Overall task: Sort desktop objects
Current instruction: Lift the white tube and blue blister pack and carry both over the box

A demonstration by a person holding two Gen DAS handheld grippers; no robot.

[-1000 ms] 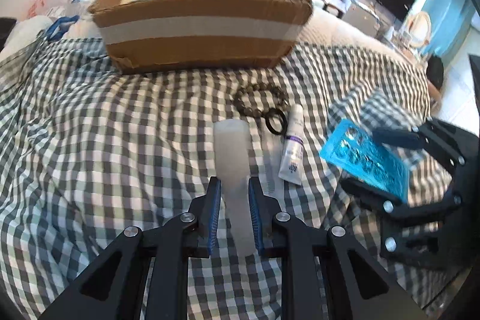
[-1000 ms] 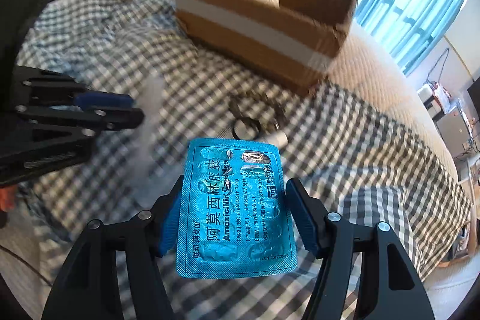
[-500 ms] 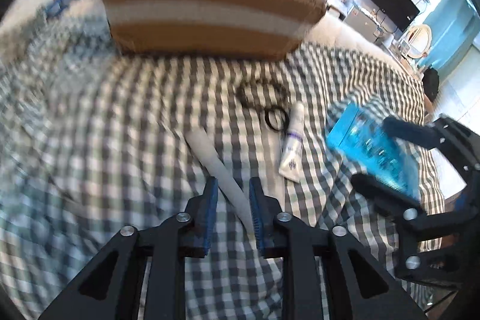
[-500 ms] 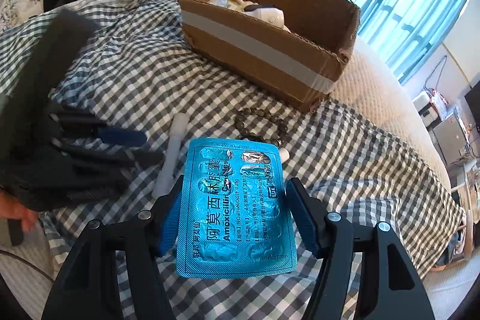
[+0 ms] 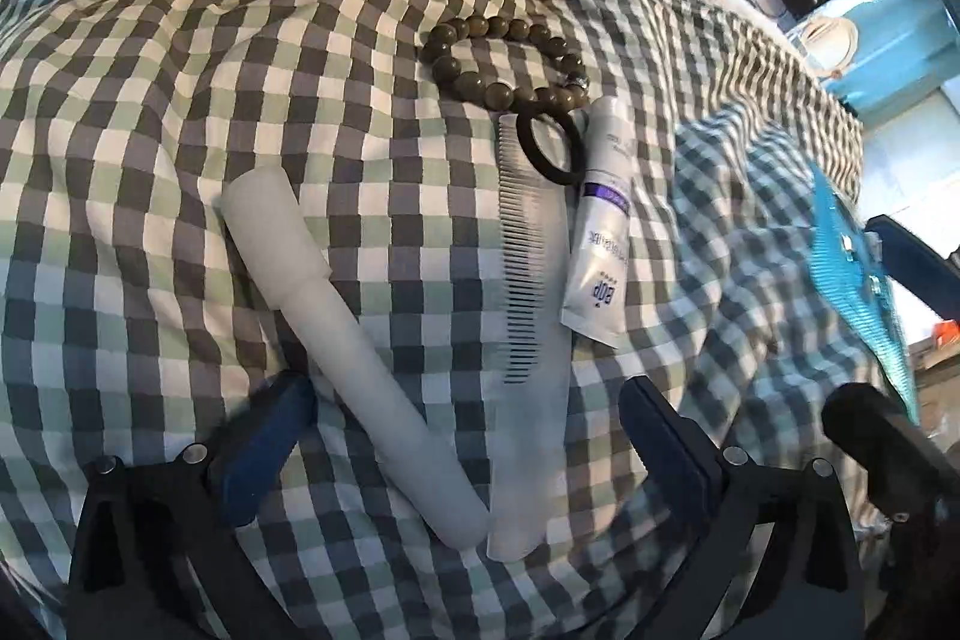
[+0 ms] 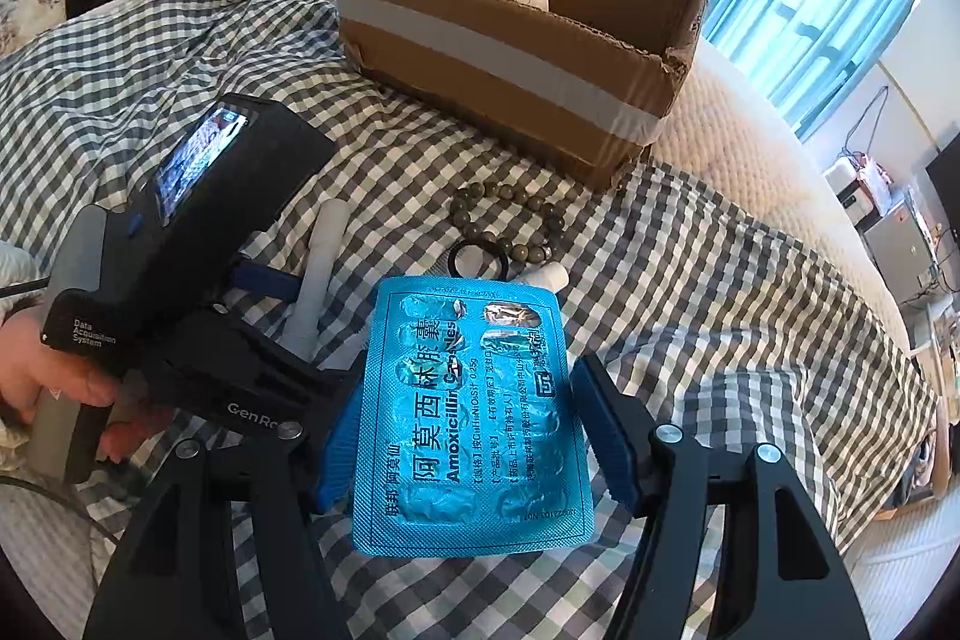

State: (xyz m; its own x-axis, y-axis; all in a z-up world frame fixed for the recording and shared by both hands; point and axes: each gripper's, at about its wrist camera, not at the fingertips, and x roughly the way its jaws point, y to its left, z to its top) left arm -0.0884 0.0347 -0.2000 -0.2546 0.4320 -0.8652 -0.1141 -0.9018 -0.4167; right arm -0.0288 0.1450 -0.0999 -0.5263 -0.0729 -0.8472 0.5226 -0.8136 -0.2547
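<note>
Right tongs [image 6: 474,436] grip an "Amoxicillin Capsules" blister pack [image 6: 471,418]; left tongs [image 5: 468,436] are opening, nothing gripped.

L gripper [image 5: 462,436] angled down, jaws opening wide; R gripper [image 6: 465,436] jaws clamped, steep tilt.

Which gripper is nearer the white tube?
Left. The left gripper, jaws opening, straddles the white tube lying on the cloth; the right gripper hangs off to its side, clamping the blue blister pack.
</note>
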